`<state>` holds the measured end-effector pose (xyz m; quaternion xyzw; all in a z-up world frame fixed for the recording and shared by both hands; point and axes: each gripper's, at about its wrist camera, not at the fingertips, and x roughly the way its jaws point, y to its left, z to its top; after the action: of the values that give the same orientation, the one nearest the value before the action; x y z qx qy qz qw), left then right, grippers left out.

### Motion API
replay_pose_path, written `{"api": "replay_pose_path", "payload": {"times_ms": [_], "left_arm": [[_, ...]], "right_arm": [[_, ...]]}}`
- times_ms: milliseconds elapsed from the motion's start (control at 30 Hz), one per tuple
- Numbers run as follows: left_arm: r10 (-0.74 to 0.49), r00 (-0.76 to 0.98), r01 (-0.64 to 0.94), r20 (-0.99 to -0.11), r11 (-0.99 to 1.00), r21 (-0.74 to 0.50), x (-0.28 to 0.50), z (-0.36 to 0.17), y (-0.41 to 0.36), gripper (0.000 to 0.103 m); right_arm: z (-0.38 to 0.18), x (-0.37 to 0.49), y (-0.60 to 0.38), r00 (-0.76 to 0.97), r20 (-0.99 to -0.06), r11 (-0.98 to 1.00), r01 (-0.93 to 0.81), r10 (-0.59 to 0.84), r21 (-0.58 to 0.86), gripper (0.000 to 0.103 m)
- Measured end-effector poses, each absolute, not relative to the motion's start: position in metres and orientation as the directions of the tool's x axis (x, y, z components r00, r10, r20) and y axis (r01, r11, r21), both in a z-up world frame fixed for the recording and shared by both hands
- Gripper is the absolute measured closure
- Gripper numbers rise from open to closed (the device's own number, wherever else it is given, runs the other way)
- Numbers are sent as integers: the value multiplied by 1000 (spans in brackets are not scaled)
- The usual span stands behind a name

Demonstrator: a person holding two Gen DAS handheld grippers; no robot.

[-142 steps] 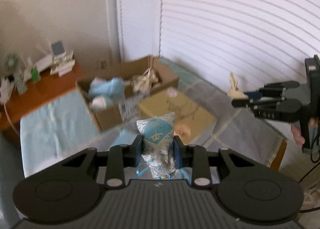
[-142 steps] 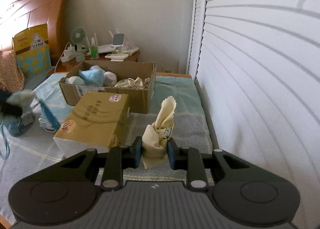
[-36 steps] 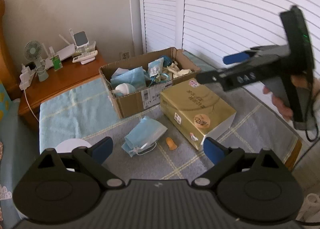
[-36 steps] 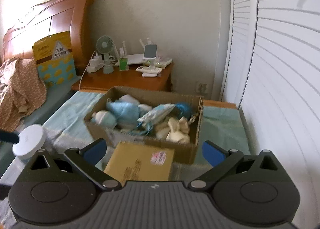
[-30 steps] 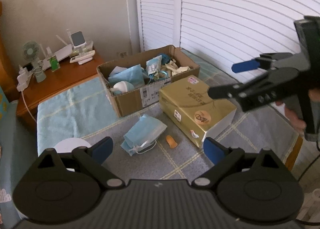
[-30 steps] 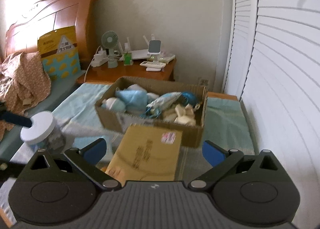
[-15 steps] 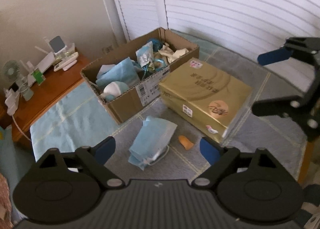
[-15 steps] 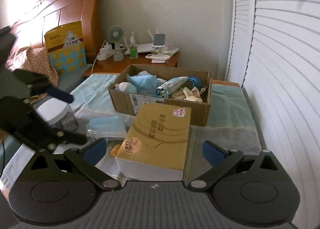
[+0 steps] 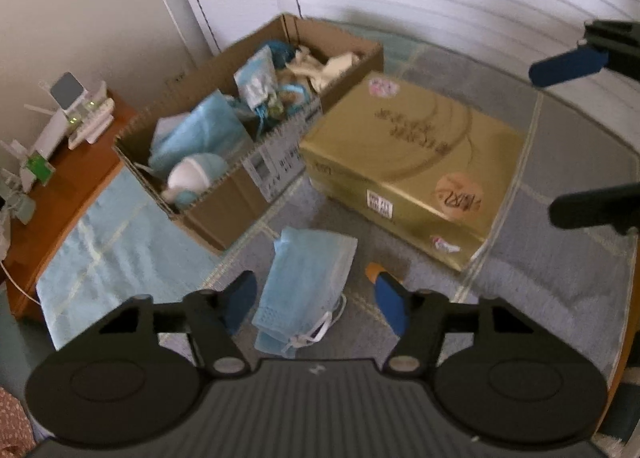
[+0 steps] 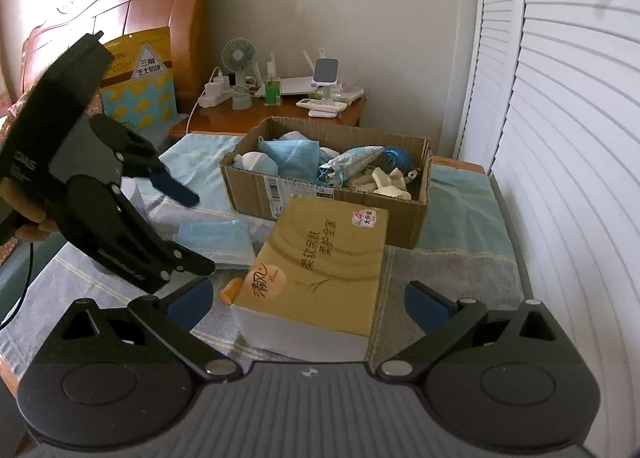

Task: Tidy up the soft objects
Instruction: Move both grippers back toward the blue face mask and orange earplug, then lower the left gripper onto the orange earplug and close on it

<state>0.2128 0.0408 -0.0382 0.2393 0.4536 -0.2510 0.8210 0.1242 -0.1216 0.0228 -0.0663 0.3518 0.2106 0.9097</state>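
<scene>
A stack of light-blue face masks lies on the grey checked cloth in front of the cardboard box. My left gripper hangs just above the masks, pointing steeply down. Its jaws are closing with the masks between them, and the blue pads still stand clear of the fabric. From the right wrist the same masks show under the left gripper. The box holds more masks, a patterned pouch and cream cloths. My right gripper stands wide open and holds nothing.
A gold tissue pack lies right of the masks, against the box. A small orange piece sits by my left gripper's right pad. A white-lidded jar stands half hidden behind the left gripper. The nightstand holds a fan and a router.
My left gripper has sunk toward the masks and rolled, and its jaws have narrowed around them. It now shows larger in the right wrist view. The right gripper has hardly moved.
</scene>
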Motion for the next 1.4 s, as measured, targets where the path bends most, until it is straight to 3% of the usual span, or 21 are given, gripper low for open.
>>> {"api": "replay_pose_path", "payload": {"times_ms": [367,633,700,767,1300,1400], "left_arm": [[-169,440,628,-882,760,168,230,-56,43,39],[-218,474,677,-853,710,194,212,-39,35,39],[-249,463,714,-851,673,192,203,-35,30,46],[-279,426,762,-861,623,175,194,-35,22,60],[-311,312,787,-898,614,61,217,-66,10,65],[-327,290,778,-900,627,23,220,-66,11,71]], "right_arm": [[23,125,-122,665,-668,904,-426,334,29,0],[22,128,-125,663,-669,906,-421,336,38,0],[21,128,-124,661,-670,906,-422,338,41,0],[21,128,-124,658,-671,904,-424,343,46,0],[17,129,-129,646,-672,905,-418,362,86,0],[16,129,-130,644,-673,904,-418,365,90,0]]}}
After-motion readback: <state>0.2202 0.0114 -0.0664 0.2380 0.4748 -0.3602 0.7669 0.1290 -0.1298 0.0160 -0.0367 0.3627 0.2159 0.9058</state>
